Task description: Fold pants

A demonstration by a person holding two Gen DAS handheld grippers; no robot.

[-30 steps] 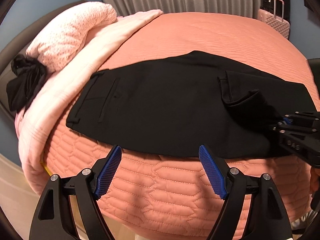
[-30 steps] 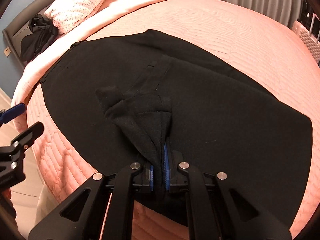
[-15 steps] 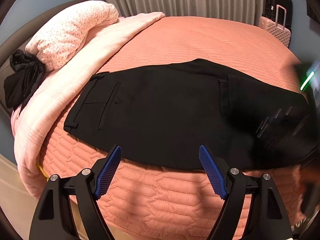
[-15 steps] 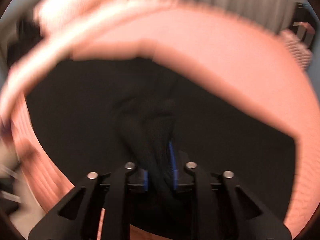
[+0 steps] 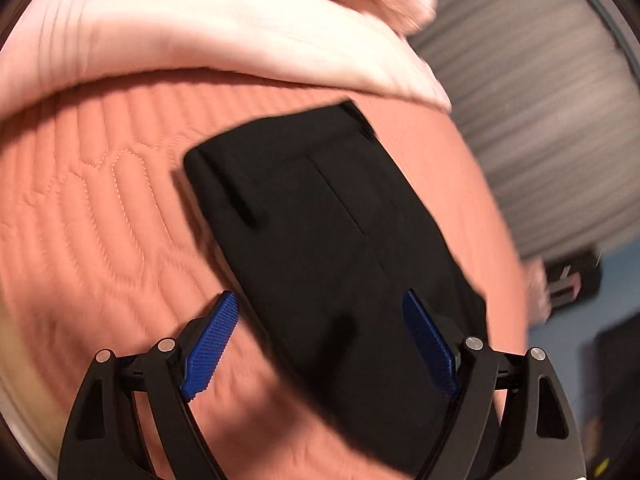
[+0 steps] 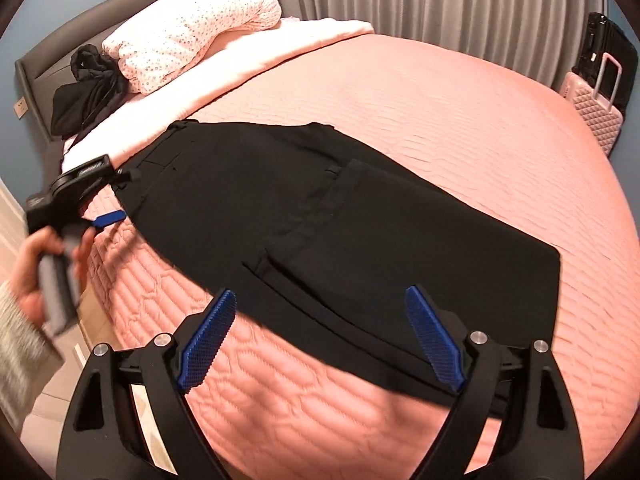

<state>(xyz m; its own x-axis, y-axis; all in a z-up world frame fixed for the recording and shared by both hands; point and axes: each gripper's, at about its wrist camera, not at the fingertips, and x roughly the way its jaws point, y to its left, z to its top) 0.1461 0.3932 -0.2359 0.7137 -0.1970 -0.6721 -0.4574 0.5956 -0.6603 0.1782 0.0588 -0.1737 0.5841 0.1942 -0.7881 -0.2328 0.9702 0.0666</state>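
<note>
- Bed (image 6: 460, 128) under a quilted salmon-pink cover, filling most of both views.
- Grey pleated curtain (image 6: 460, 0) behind the far side of the bed.
- Black pants (image 6: 320, 220) spread flat on the near part of the cover, waistband toward the headboard end, leg ends folded back over the middle; seen again in the blurred left wrist view (image 5: 340, 240), running away from the camera.
- Pale pink blanket (image 6: 248, 60) laid across the bed just beyond the waistband, touching it or nearly so.
- Dotted pillow (image 6: 188, 36) on top of that blanket, by the grey headboard (image 6: 80, 28).
- Crumpled black garment (image 6: 84, 92) beside the pillow, against the headboard.
- Pink suitcase (image 6: 596, 112) upright past the far corner of the bed.
- Right gripper (image 6: 322, 336) low over the near edge of the pants, jaws spread wide, nothing between them.
- Left gripper (image 5: 320, 340) held by the left hand (image 6: 44, 268) at the waistband end, jaws likewise wide apart and holding nothing, one blue pad (image 6: 109, 217) just beside the waistband corner.
</note>
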